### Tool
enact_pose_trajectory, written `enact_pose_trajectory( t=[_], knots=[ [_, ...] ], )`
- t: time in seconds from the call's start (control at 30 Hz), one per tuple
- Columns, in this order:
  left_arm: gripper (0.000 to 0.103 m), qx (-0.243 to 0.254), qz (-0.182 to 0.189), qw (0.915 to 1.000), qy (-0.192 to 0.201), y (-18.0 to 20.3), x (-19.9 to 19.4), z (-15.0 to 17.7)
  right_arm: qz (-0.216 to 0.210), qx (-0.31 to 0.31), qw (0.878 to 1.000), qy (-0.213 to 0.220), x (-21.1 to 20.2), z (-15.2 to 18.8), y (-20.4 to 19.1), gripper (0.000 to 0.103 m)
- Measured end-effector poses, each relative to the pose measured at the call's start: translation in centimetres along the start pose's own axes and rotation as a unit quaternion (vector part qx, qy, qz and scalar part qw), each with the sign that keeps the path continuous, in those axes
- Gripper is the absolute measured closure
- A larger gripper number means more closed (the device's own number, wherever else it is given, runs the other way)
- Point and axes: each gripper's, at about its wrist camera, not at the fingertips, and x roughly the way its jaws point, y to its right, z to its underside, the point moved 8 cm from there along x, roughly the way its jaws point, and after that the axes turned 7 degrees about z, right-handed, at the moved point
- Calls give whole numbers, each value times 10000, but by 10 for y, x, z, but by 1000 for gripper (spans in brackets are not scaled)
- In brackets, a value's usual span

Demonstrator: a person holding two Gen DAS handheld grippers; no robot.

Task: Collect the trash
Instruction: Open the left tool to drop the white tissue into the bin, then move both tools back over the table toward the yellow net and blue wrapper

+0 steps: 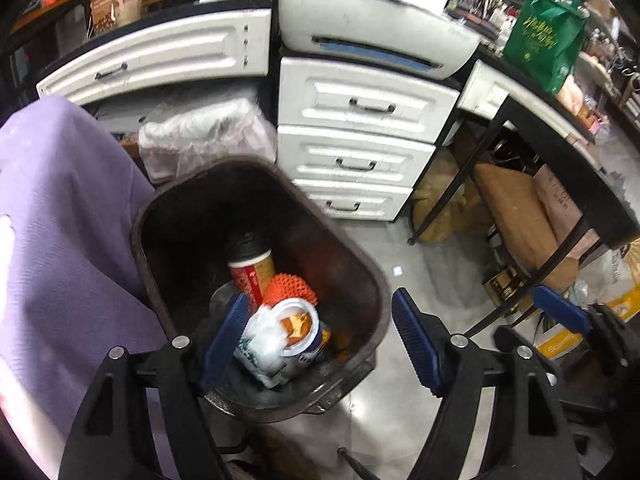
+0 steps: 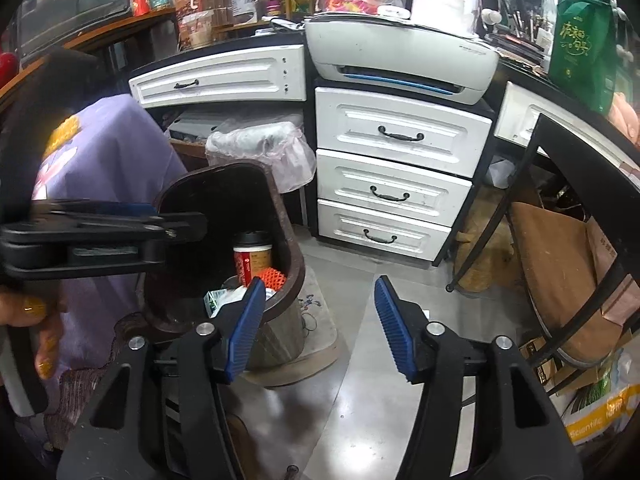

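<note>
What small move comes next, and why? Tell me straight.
Probably lift the left tongs up and away from the brown trash bin. They are open and hold nothing, while a red paper cup, an orange spiky ball and a snack tub already lie inside. The right tongs, open over the floor, are also free for more trash.

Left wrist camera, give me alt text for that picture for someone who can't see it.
The open left gripper hangs empty over a dark brown trash bin holding a red paper cup, an orange spiky ball, a round tub and a crumpled wrapper. White drawers and a printer stand behind; purple cloth fills the left.
</note>
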Motion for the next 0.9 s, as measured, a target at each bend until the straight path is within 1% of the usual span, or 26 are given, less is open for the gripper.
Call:
enact_pose_trajectory(
  t=[0.07, 0.13, 0.3, 0.37, 0.43, 0.53, 0.6, 0.63, 0.7, 0.77, 0.9],
  knots=[
    [25, 35, 43, 9999, 137, 4, -13, -5, 21, 30, 10000, 29, -2, -3, 3, 40],
    [23, 41, 72, 9996, 258, 7, -27, -10, 57, 46, 10000, 57, -3, -6, 4, 39],
    [20, 128, 102, 9985, 527, 9, -58, -19, -13, 108, 9999, 43, -7, -12, 1, 38],
    [19, 175, 114, 9977, 649, 6, -74, -22, -62, 120, 9999, 93, -11, -17, -3, 35],
    [18, 209, 111, 9967, 771, 3, -88, -25, -139, 81, 9998, 155, -15, -24, -12, 34],
    [15, 271, -14, 9953, 926, -8, -108, -28, -320, -25, 9992, 245, -23, -36, -33, 34],
    [15, 285, -104, 9943, 1023, -20, -121, -30, -466, -75, 9984, 304, -28, -44, -49, 31],
    [14, 283, -140, 9939, 1055, -24, -126, -29, -520, -107, 9980, 335, -30, -49, -56, 28],
    [13, 259, -238, 9932, 1106, -37, -137, -29, -622, -223, 9970, 415, -35, -58, -75, 27],
    [11, 207, -388, 9922, 1168, -56, -150, -26, -757, -366, 9954, 468, -40, -67, -96, 26],
    [11, 11, -575, 9906, 1244, -93, -172, -18, -1114, -536, 9912, 476, -46, -80, -137, 26]
  ],
)
